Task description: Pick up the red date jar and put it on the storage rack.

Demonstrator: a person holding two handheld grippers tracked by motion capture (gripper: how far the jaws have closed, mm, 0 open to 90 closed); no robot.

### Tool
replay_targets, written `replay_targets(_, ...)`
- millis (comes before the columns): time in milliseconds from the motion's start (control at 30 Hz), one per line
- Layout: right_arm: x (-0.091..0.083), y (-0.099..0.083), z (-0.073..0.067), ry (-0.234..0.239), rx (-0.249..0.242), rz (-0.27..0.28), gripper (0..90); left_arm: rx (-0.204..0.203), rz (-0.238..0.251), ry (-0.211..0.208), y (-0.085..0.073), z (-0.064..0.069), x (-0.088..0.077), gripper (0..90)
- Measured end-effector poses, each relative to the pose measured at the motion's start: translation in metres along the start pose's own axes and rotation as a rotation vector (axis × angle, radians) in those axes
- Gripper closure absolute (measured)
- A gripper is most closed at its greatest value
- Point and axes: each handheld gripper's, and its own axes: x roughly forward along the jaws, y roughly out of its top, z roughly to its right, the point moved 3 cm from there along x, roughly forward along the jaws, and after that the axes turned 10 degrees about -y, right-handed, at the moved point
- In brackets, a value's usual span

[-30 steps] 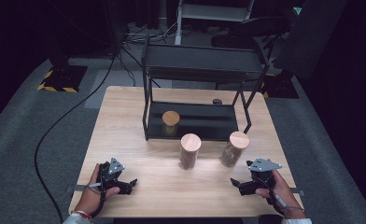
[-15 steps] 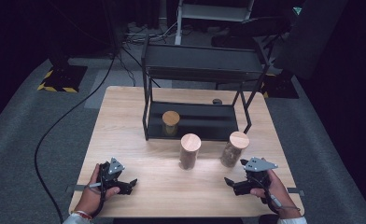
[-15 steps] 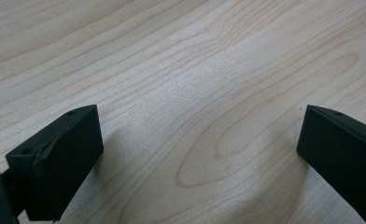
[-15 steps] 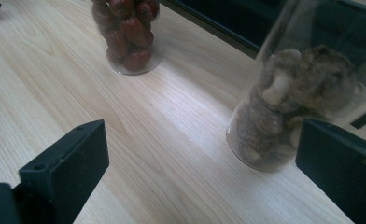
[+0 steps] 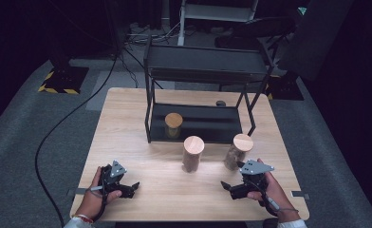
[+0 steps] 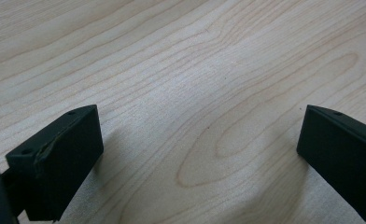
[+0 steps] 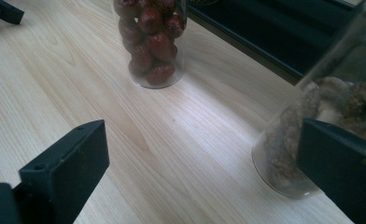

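Both pairs of jaws are standing wide apart, gripping nothing. On my left gripper (image 5: 127, 189), the left gripper view is showing me its two black jaws spread far to either side with bare wooden table (image 6: 186, 70) between them, the tips hanging just over the grain and casting soft shadows.

My right gripper (image 5: 231, 187) is also gaping. In the right gripper view its jaws are framing a stretch of bare wood, and a glass jar of pale, crumbly brown stuff (image 7: 312, 121) is sitting just beyond the right-hand jaw, partly hidden behind its tip; I cannot tell whether jaw and glass are touching. Farther off, toward the left-hand jaw but well past it, a second glass jar filled with dark red fruit (image 7: 151, 39) is standing upright on the table.

From the high view I am seeing both jars with round wooden lids: the red-fruit jar (image 5: 192, 153) near the table's middle, the crumbly one (image 5: 237, 151) to its right, just ahead of my right gripper. Behind them a black two-tier metal rack (image 5: 205, 71) is standing on the far half of the table, and a third, shorter lidded jar (image 5: 173, 125) is sitting on its lower shelf at the left. My left gripper is lying well apart from all three jars, near the table's near edge.
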Motion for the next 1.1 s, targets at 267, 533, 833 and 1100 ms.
replay_targets(267,0.005,0.011,-0.007,0.015,-0.003,0.008,3.0,0.000,0.000,0.000,0.000,0.000,0.000,0.0)
replay_targets(533,0.009,0.026,-0.012,0.027,-0.006,0.028,3.0,0.000,0.000,0.000,0.000,0.000,0.000,0.0)
replay_targets(833,0.019,0.042,-0.018,0.046,-0.026,0.039,3.3,0.000,0.000,0.000,0.000,0.000,0.000,0.0)
replay_targets(1100,0.023,0.049,-0.024,0.061,-0.048,0.049,3.5,0.000,0.000,0.000,0.000,0.000,0.000,0.0)
